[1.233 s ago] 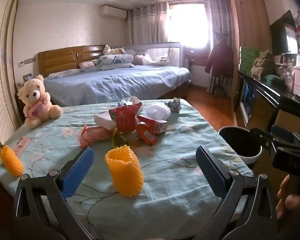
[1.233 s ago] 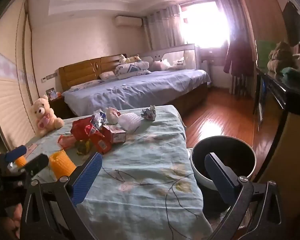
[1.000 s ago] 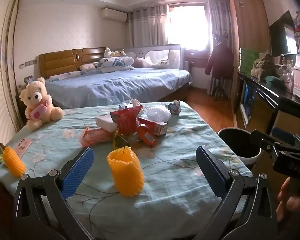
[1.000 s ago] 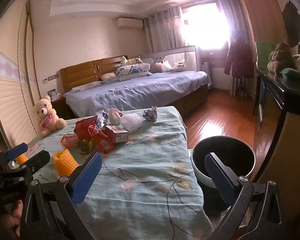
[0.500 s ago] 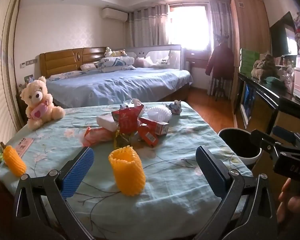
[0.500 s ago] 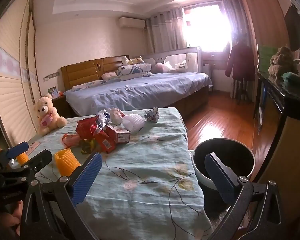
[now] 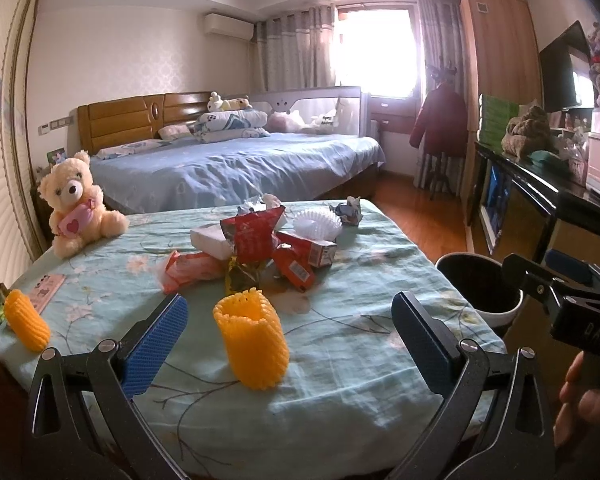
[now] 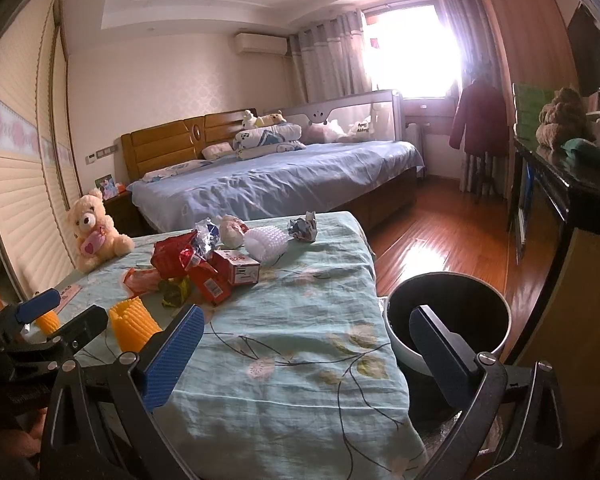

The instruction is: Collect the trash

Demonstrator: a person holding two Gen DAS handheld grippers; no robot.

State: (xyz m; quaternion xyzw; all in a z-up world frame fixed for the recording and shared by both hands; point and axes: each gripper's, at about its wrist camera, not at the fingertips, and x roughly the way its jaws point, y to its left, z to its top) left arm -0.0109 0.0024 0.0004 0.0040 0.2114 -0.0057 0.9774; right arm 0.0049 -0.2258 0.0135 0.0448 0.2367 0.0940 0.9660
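1. Left wrist view: The left gripper [image 7: 290,320] hangs over the near edge of a table [image 7: 380,360] draped in a pale green floral cloth, its blue-padded fingers [image 7: 156,346] spread wide with nothing between them touching the pads. An orange foam fruit net [image 7: 252,346], a ribbed open-topped mesh sleeve, stands upright on the cloth between the fingers, nearer the left one. Behind it lies a heap of trash: a crumpled red foil bag [image 7: 254,234], a red carton [image 7: 320,252], an orange-pink wrapper [image 7: 188,270], a white tissue pack [image 7: 210,242], a white foam net [image 7: 318,222] and a balled paper scrap [image 7: 350,208]. A second orange net [image 7: 26,326] rests at the table's left edge, and a teddy bear [image 7: 78,212] sits at the far left corner. A black-lined bin [image 7: 478,290] stands on the floor off the table's right side.

2. Right wrist view: The right gripper [image 8: 308,346] is held at the table's right corner, fingers likewise wide apart and empty, the left pad over the cloth, the right pad [image 8: 438,346] in front of the bin [image 8: 496,344]. The upright orange net [image 8: 134,322] stands just left of the left pad, and the trash heap sits mid-table beyond. A bed [image 8: 280,184] fills the background.
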